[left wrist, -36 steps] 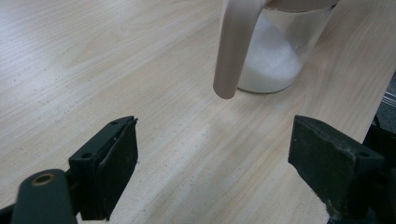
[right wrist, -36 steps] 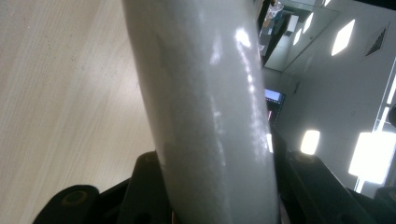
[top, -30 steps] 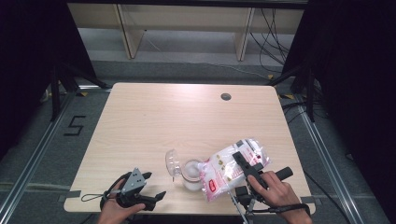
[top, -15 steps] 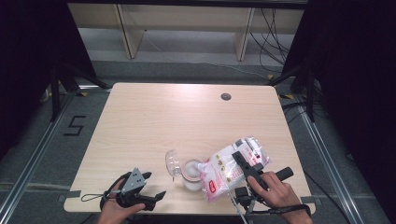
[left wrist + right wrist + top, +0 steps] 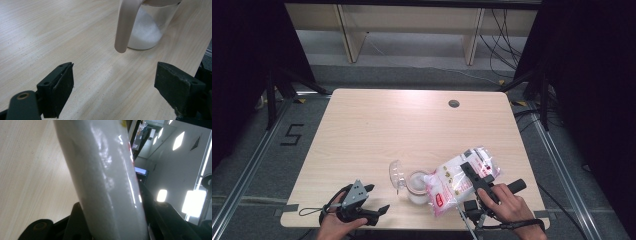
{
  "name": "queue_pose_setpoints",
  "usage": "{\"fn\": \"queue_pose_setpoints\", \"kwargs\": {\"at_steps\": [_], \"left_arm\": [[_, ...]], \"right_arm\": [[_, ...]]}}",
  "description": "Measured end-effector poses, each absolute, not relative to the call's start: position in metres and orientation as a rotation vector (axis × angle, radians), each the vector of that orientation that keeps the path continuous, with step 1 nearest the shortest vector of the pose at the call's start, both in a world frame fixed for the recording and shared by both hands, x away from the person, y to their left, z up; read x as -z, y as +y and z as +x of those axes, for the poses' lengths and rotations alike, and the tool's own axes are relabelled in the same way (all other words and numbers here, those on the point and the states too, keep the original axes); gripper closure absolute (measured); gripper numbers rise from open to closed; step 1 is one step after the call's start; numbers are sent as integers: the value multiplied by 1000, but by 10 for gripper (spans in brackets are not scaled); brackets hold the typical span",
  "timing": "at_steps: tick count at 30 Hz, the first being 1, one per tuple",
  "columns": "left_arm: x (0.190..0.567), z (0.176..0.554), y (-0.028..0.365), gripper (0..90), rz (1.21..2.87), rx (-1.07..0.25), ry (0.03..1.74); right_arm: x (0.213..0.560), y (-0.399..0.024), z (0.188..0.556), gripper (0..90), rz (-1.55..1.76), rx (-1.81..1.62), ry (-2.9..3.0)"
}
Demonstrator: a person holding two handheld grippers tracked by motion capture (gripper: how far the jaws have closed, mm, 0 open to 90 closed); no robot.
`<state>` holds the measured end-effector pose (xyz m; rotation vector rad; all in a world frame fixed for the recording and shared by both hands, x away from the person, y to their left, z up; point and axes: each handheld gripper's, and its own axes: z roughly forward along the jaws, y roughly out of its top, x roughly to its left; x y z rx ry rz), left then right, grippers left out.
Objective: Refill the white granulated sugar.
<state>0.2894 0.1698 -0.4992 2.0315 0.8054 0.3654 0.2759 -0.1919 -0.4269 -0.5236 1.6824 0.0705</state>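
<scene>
- The left tool (image 5: 374, 212) rests on the wooden worktop (image 5: 377, 130) near its front edge, well to the left of the glass jar (image 5: 418, 186). A hand (image 5: 337, 226) holds it. In the left gripper view its jaws stand wide apart with bare wood between them, grasping nothing.
- A clear lid (image 5: 396, 173) hangs tipped open on the jar's left side, touching its rim.
- The glass jar stands upright near the front edge, between the two tools. In the left gripper view it (image 5: 150, 27) is partly filled with white grains, and a pale curved strap (image 5: 125, 25) hangs down in front of it.
- A plastic bag of white grains (image 5: 459, 180), with red print on it, lies tilted just right of the jar, its lower end over the jar's mouth.
- The right tool (image 5: 474, 180) is clenched on the bag, right of the jar. In the right gripper view the bag (image 5: 107, 182) runs up between the black jaws. The right hand (image 5: 507, 205) holds this tool at the front edge.
</scene>
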Motion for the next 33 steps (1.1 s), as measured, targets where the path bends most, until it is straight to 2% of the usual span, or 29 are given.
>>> {"fn": "queue_pose_setpoints", "kwargs": {"at_steps": [33], "left_arm": [[498,290,171,155,2047,-378,784]], "right_arm": [[424,-191,274,670,-524,-86,1685]]}}
